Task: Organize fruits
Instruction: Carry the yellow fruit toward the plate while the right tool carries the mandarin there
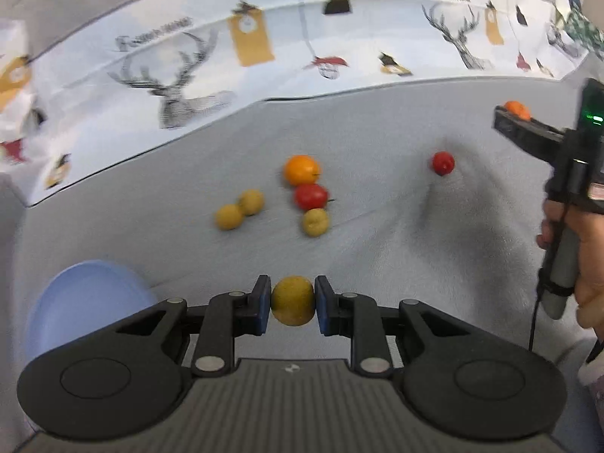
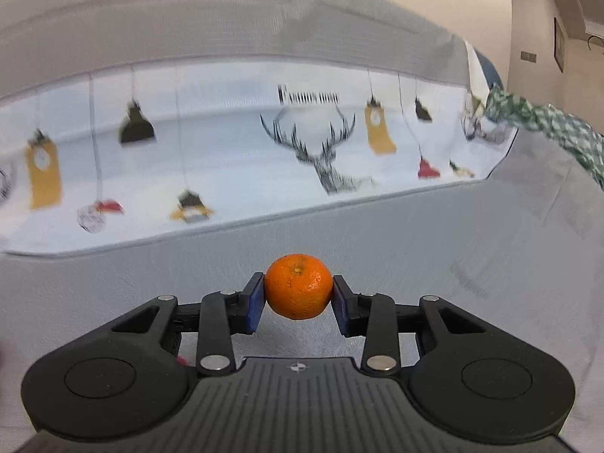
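Left tool (image 1: 293,305) clamped on yellow fruit (image 1: 293,304); right tool (image 2: 298,292) grasping mandarin (image 2: 298,287). Six fruits loose on tabletop (image 1: 377,264); blue plate (image 1: 83,302) bare. Sorting barely begun.

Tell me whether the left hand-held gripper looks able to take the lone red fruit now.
Probably not yet: the left hand-held gripper is shut on a yellow fruit. The path to the red fruit looks clear over the grey cloth.
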Tool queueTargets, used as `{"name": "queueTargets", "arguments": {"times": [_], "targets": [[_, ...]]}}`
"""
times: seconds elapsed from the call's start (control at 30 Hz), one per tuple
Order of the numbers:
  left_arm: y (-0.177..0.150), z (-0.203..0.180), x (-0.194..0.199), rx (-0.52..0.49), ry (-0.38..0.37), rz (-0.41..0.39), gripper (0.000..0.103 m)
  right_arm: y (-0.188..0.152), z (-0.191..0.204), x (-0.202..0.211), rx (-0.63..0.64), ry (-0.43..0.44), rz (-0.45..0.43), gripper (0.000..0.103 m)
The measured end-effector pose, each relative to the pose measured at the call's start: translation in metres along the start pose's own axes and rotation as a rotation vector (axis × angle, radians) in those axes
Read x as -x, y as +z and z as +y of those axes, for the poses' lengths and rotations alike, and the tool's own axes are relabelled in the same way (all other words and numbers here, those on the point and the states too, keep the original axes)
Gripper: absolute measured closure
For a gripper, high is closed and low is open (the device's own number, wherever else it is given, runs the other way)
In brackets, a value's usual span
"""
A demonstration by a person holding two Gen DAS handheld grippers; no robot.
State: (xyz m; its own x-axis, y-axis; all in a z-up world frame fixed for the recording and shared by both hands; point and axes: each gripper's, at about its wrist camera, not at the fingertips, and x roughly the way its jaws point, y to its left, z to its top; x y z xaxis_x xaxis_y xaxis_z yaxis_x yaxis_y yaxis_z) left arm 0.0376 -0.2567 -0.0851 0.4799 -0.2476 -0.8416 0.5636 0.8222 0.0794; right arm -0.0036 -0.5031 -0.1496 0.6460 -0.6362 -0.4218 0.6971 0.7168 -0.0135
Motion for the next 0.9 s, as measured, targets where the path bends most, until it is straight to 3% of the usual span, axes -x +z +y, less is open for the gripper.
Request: {"name": "queueTargets", "arguments": {"times": [0.17,0.4,0.6,0.9], "targets": [[-0.029,0.040,0.061,0.060,0.043,-0.045,0.076,0.013,0.015,0.099,0.002,0.147,-0.061,0.064],[-0.082,0.087,0.127,0.143,0.106,-0.053,0.076,-0.005,0.047,0.232,0.011,0.472,0.095,0.064],[-0.136,0.118,0.172,0.223,0.126,-0.074,0.076,-0.021,0.081,0.327,0.099,0.679,0.192,0.064],[-0.192,0.160,0.215,0.350,0.111,-0.135,0.076,-0.026,0.114,0.422,0.325,0.755,0.086,0.064]]}}
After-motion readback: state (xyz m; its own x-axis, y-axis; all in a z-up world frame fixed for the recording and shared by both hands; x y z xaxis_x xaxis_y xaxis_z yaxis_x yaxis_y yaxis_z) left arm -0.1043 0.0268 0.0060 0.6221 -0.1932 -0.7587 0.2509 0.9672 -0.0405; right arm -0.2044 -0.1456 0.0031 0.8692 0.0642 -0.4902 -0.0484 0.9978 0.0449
